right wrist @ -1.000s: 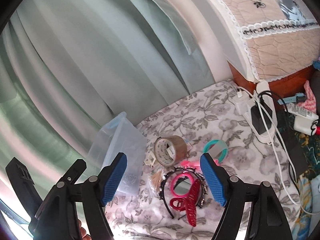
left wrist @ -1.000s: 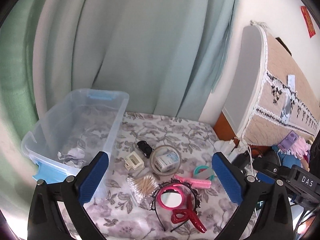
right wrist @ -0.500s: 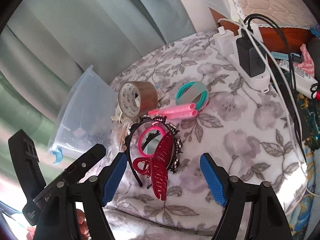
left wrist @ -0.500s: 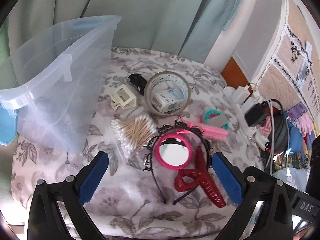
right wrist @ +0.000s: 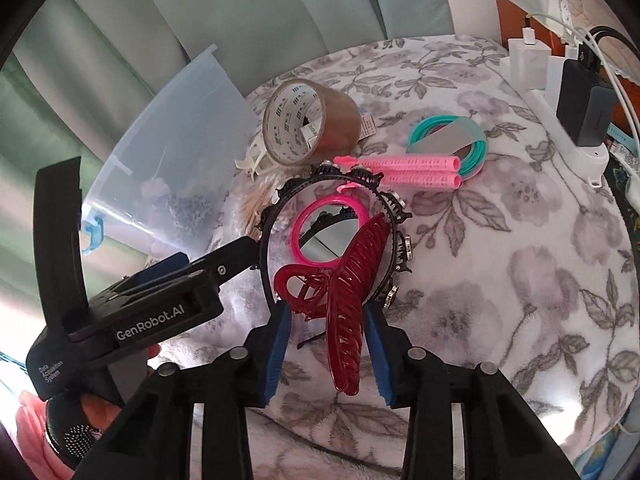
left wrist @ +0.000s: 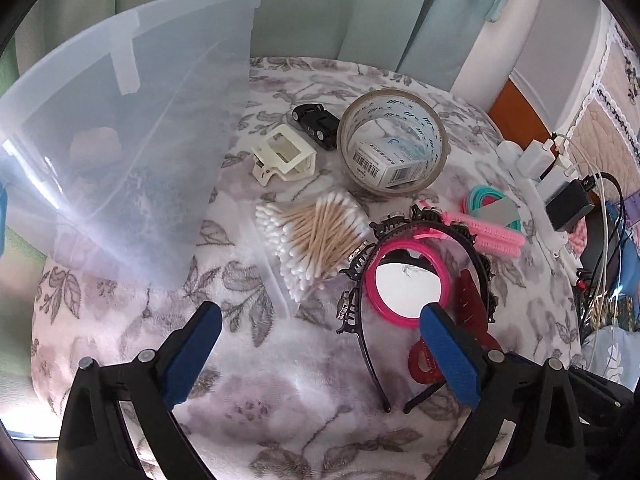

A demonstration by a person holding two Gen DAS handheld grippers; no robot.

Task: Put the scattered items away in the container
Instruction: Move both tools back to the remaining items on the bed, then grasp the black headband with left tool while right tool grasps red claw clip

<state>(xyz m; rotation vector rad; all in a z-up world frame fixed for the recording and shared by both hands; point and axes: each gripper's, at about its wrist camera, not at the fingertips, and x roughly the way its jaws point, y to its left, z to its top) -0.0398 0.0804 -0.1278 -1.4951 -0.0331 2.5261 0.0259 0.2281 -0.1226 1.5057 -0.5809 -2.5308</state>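
Grey-flowered fleece blanket (right wrist: 500, 208) covers the surface, pale green curtains (right wrist: 240, 12) behind. Right gripper (right wrist: 326, 330) straddles the dark red plastic claw clip (right wrist: 344, 300), blue pads (right wrist: 374, 340) flanking it, contact unclear; its long axis runs toward the camera. Left gripper (left wrist: 320, 340) hangs spread near the clear plastic bin (left wrist: 120, 140).

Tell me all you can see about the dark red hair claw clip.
The dark red hair claw clip is translucent, glossy plastic, with a long curved body, interlocking teeth and looped finger handles at its left end. It lies partly over the pink round mirror and the black headband on the floral blanket. The right gripper has its blue-padded jaws close on either side of the clip; firm contact cannot be confirmed. In the left wrist view, it is partly hidden.
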